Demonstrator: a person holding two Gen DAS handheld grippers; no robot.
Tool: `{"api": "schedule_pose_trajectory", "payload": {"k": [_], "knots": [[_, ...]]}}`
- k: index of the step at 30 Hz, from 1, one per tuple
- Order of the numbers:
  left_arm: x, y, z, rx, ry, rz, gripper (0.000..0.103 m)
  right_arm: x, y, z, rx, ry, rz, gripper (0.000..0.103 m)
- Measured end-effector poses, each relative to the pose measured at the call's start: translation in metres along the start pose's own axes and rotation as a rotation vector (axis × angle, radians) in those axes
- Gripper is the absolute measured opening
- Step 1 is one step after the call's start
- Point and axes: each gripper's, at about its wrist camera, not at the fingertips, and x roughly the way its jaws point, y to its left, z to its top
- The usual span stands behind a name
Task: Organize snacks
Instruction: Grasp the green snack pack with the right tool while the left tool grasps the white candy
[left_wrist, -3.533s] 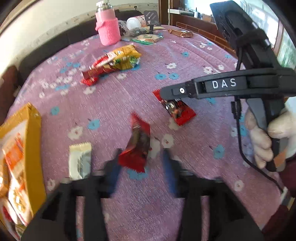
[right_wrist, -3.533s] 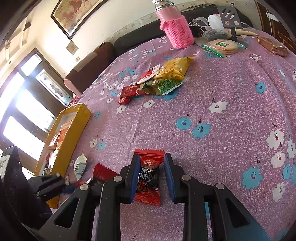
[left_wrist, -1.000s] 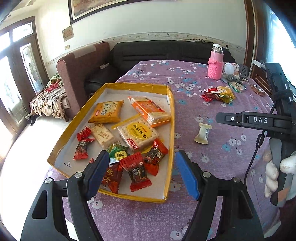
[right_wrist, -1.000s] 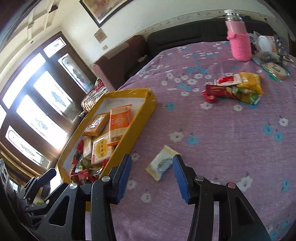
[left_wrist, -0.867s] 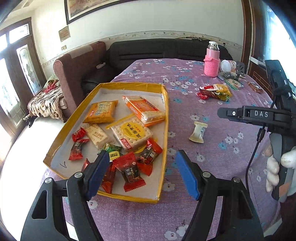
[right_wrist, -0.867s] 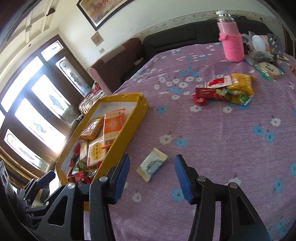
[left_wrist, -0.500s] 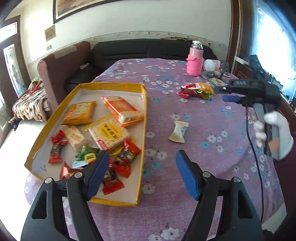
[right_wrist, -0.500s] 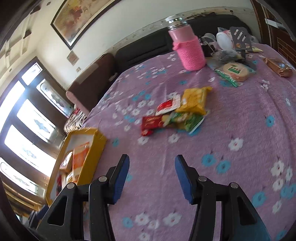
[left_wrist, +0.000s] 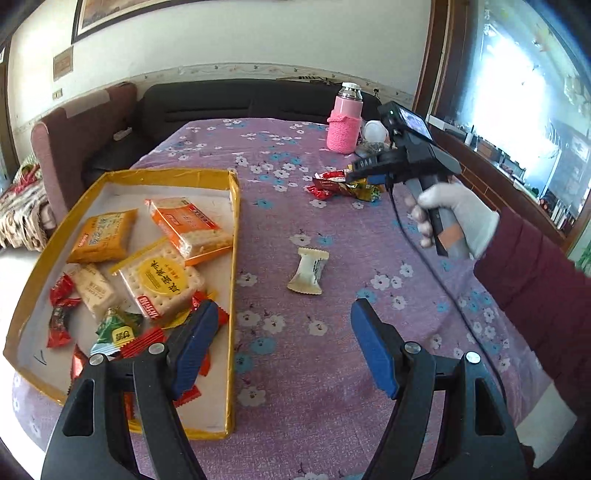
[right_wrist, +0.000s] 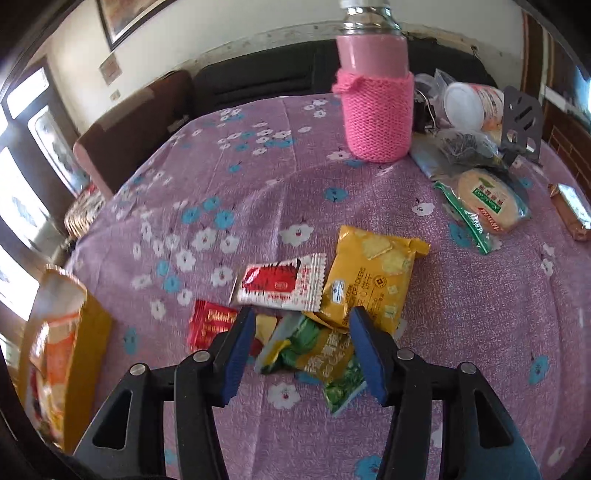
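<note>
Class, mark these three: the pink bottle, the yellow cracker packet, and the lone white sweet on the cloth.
pink bottle (right_wrist: 376, 118), right wrist view, knitted sleeve.
yellow cracker packet (right_wrist: 369, 280), right wrist view, front face.
white sweet (left_wrist: 309, 270), left wrist view, wrapper middle.

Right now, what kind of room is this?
Probably a living room at home: a dark sofa behind a table with a flowered cloth, a framed picture on the wall, snacks in a yellow tray.

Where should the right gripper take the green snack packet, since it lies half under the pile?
Likely across the green snack packet's free near half, coming down from above. It lies flat, its far end tucked under the yellow cracker bag. The right gripper's jaws, just closing, already straddle it.
</note>
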Motion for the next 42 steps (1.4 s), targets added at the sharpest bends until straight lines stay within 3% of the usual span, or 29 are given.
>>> {"api": "schedule_pose_trajectory", "payload": {"k": [1,4,6,8,9,10,11,12,13,14,16,22,24,26,28,32,37,38,40,42], "knots": [[0.001,0.002,0.001,-0.016,0.004,-0.011,0.074,-0.002,0.003,-0.006,-0.017,0.021,-0.022,0.035],[0.002,0.002,0.000,-0.031,0.011,-0.018,0.074,-0.022,0.001,-0.024,-0.044,0.032,0.001,0.030],[0.003,-0.001,0.000,-0.026,0.017,-0.009,0.074,-0.031,-0.003,-0.035,-0.027,0.097,0.099,0.017],[0.002,-0.004,-0.001,-0.027,0.015,-0.012,0.074,-0.039,-0.009,-0.048,-0.011,0.186,0.209,0.017],[0.001,-0.006,0.000,-0.026,0.013,-0.013,0.074,-0.049,-0.013,-0.054,-0.014,0.161,0.211,0.019],[0.001,-0.008,0.000,-0.025,0.014,-0.013,0.074,-0.059,-0.017,-0.057,-0.017,0.119,0.192,0.023],[0.003,-0.010,0.001,-0.025,0.018,-0.013,0.074,-0.068,-0.020,-0.060,-0.020,0.057,0.167,0.034],[0.004,-0.012,0.001,-0.023,0.023,-0.013,0.074,-0.075,-0.023,-0.061,-0.017,0.004,0.156,0.046],[0.006,-0.015,0.001,-0.021,0.029,-0.011,0.074,-0.078,-0.026,-0.060,-0.004,-0.028,0.164,0.070],[0.007,-0.018,0.001,-0.020,0.033,-0.010,0.074,-0.077,-0.028,-0.056,0.009,-0.043,0.169,0.076],[0.007,-0.022,0.000,-0.016,0.037,-0.009,0.074,-0.069,-0.029,-0.047,0.022,-0.072,0.149,0.076],[0.008,-0.024,0.001,-0.015,0.051,0.006,0.074,-0.008,-0.027,-0.020,0.138,0.007,0.147,0.076],[0.011,-0.024,0.002,-0.015,0.057,0.002,0.074,0.000,-0.018,-0.020,0.126,0.013,0.122,0.071],[0.015,-0.025,0.003,-0.012,0.062,-0.015,0.074,0.000,-0.008,-0.024,0.080,-0.011,0.053,0.045],[0.020,-0.027,0.004,-0.009,0.066,-0.043,0.074,-0.005,-0.007,-0.028,0.067,-0.034,0.043,0.041],[0.035,-0.034,0.012,0.021,0.080,-0.072,0.074,-0.019,-0.020,-0.038,0.093,-0.069,0.077,0.040],[0.073,-0.037,0.029,0.027,0.143,-0.095,0.073,-0.049,-0.037,-0.069,0.149,-0.100,0.189,0.040],[0.079,-0.037,0.032,0.025,0.150,-0.096,0.071,-0.052,-0.038,-0.074,0.153,-0.103,0.208,0.040],[0.092,-0.037,0.038,0.040,0.160,-0.097,0.051,-0.057,-0.039,-0.082,0.158,-0.112,0.238,0.040],[0.108,-0.036,0.042,0.060,0.187,-0.054,0.048,-0.059,-0.041,-0.085,0.165,-0.116,0.256,0.040]]}}
